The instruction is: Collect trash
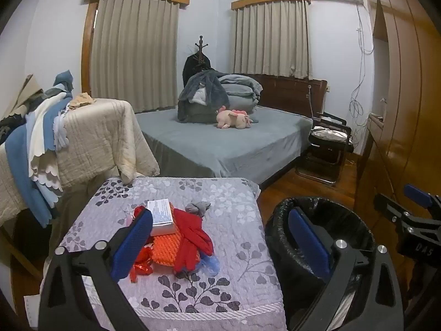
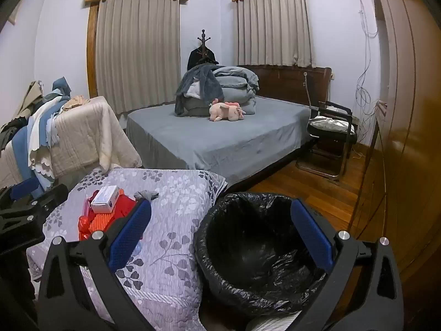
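A pile of trash lies on a floral-quilted surface (image 1: 220, 298): a white box (image 1: 162, 217) on an orange knobbly piece (image 1: 165, 248), red crumpled pieces (image 1: 193, 240), a small grey wad (image 1: 197, 207) and a bluish scrap (image 1: 210, 264). A bin lined with a black bag (image 2: 259, 251) stands to the right of the quilt; its inside looks empty. My left gripper (image 1: 220, 240) is open and empty above the quilt near the pile. My right gripper (image 2: 220, 234) is open and empty over the bin's left rim. The pile also shows in the right wrist view (image 2: 104, 209).
A bed with grey sheet (image 1: 220, 143), folded bedding and a pink plush toy (image 1: 234, 117) lies behind. Draped cloths (image 1: 82, 143) hang at the left. A folding chair (image 1: 328, 143) and wooden wardrobe (image 1: 399, 96) stand at the right, over wood floor.
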Motion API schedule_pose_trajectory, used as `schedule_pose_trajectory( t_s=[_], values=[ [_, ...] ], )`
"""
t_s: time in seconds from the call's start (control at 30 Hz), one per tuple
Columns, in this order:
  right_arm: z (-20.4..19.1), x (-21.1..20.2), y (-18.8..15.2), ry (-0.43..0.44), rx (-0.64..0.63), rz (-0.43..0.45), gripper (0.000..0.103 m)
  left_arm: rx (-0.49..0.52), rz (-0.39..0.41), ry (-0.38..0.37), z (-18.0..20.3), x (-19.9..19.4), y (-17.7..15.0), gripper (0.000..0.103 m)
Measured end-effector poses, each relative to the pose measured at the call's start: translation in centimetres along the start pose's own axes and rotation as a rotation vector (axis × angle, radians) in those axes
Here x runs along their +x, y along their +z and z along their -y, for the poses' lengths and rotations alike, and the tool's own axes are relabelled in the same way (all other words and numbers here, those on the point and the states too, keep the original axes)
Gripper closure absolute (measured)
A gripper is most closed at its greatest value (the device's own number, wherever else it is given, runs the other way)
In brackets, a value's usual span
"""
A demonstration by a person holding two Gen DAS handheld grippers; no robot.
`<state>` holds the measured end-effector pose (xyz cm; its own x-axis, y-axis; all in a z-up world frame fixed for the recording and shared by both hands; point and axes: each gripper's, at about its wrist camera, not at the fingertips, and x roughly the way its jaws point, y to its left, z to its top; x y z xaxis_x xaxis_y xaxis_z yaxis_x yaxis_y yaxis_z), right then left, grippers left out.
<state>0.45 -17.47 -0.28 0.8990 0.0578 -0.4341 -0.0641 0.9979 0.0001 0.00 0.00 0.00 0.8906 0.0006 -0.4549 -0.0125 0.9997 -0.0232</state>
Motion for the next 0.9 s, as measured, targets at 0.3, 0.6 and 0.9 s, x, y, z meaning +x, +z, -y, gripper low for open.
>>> schedule_pose_trajectory(
  t_s=[0.3, 0.6, 0.9],
  values=[
    [-0.04, 0.13, -0.08, -0.003, -0.002, 0.000, 0.005, -0.004, 0.004, -0.006, -0.07, 0.01, 0.06, 0.006],
    [-0.09, 0.20, -0.19, 0.000, -0.003, 0.001, 0.005, -0.003, 0.003, -0.003, -0.02, 0.00, 0.01, 0.006],
    [-0.01, 0.35, -0.27, -0.001, -0.002, 0.001, 0.005, -0.004, 0.001, -0.003, -0.13, 0.03, 0.00, 0.006]
  ],
)
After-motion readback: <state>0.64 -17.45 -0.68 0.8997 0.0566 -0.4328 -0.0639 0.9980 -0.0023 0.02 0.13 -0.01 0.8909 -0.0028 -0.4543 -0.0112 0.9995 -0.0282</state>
